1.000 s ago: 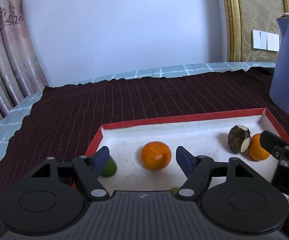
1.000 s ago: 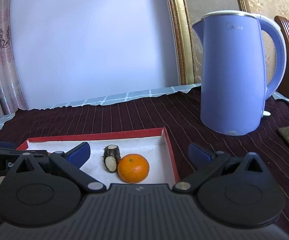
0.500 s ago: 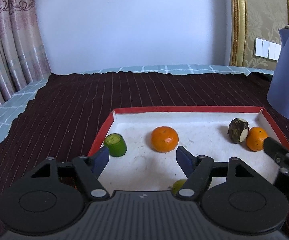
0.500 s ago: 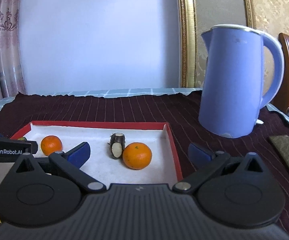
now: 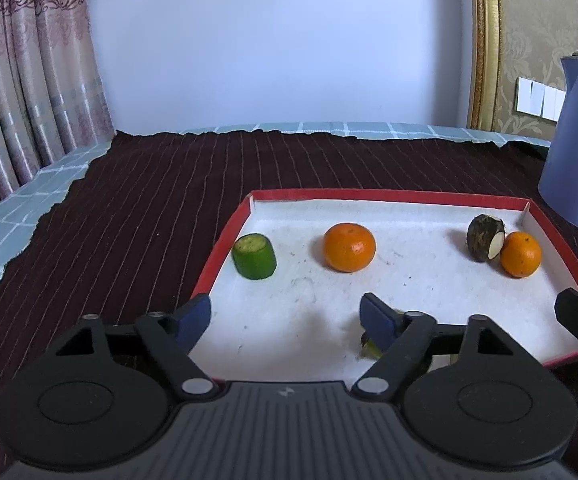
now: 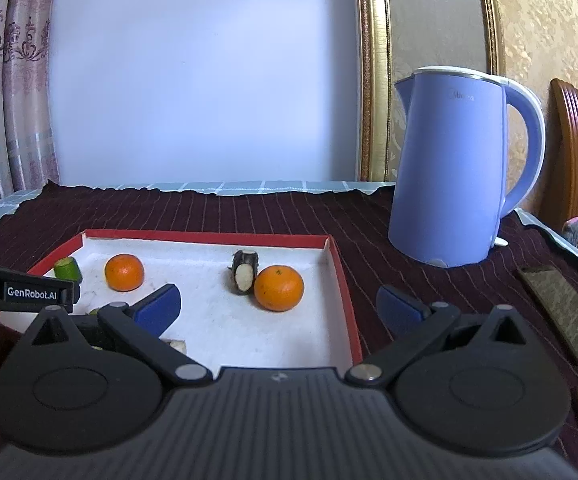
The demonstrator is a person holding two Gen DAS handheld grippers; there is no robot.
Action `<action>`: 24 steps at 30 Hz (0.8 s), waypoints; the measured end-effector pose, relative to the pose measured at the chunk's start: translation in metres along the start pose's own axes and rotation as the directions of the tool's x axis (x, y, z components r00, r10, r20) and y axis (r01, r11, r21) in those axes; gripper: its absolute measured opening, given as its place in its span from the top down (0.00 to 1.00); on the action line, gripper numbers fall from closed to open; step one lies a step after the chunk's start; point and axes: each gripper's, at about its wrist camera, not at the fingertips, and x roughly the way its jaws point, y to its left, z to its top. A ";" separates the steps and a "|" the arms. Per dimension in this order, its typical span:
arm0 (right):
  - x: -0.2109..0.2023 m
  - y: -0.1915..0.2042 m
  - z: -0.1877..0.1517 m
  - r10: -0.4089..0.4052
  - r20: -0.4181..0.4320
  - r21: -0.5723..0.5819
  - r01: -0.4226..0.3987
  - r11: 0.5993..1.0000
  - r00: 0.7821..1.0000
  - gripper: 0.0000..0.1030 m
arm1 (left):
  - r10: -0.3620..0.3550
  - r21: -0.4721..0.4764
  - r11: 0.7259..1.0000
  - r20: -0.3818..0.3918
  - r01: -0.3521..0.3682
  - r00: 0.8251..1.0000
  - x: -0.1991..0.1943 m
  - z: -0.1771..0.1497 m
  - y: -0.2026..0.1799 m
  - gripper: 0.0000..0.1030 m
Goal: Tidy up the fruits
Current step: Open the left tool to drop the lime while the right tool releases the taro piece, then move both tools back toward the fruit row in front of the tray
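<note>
Both our grippers slid back from the tray [image 5: 225, 248], left gripper [image 5: 287, 316] jaws opening on nothing, right gripper [image 6: 279, 306] jaws spread, lower frame.

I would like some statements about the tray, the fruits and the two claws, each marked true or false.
1. Two oranges lie in the red-rimmed tray. True: one orange near the middle, the other orange toward the tray's right end.
2. The dark cut piece touches the right orange. True.
3. The green cut piece lies outside the tray. False: it sits inside, by the left rim.
4. The left claw holds an orange. False: its jaws are opening and nothing is between them.
5. The blue kettle stands in the tray. False: it stands on the dark cloth, right of the tray.
</note>
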 end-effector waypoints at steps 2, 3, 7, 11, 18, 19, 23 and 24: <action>-0.004 0.000 -0.002 0.005 -0.001 0.000 -0.005 1.000 1.000 0.00 | 0.003 -0.003 1.000 0.006 -0.003 1.000 -0.002 -0.003 0.002 0.18; -0.006 0.001 -0.003 0.007 -0.001 0.000 -0.007 1.000 1.000 0.00 | 0.004 -0.003 1.000 0.008 -0.004 1.000 -0.003 -0.004 0.003 0.18; -0.013 0.004 -0.007 0.009 -0.001 -0.011 -0.009 1.000 1.000 0.00 | 0.004 -0.005 1.000 0.006 -0.004 1.000 -0.006 -0.010 0.006 0.18; -0.019 0.006 -0.011 0.012 -0.004 -0.029 -0.012 1.000 1.000 0.00 | -0.005 -0.012 1.000 0.008 0.006 1.000 -0.009 -0.016 0.010 0.16; -0.029 0.006 -0.019 0.019 0.009 -0.025 -0.019 1.000 1.000 0.00 | 0.001 -0.010 1.000 0.023 -0.001 1.000 -0.015 -0.027 0.017 0.16; -0.030 0.005 -0.020 0.022 0.010 -0.022 -0.021 1.000 1.000 0.00 | 0.005 -0.010 1.000 0.026 -0.004 1.000 -0.016 -0.029 0.018 0.16; -0.033 0.004 -0.025 0.036 -0.003 -0.021 -0.036 0.999 0.999 0.00 | -0.011 -0.040 0.999 0.063 0.013 0.998 -0.024 -0.037 0.030 0.09; -0.034 0.003 -0.026 0.047 -0.006 -0.027 -0.047 0.999 0.999 0.00 | -0.017 -0.049 0.999 0.071 0.020 0.997 -0.026 -0.038 0.033 0.07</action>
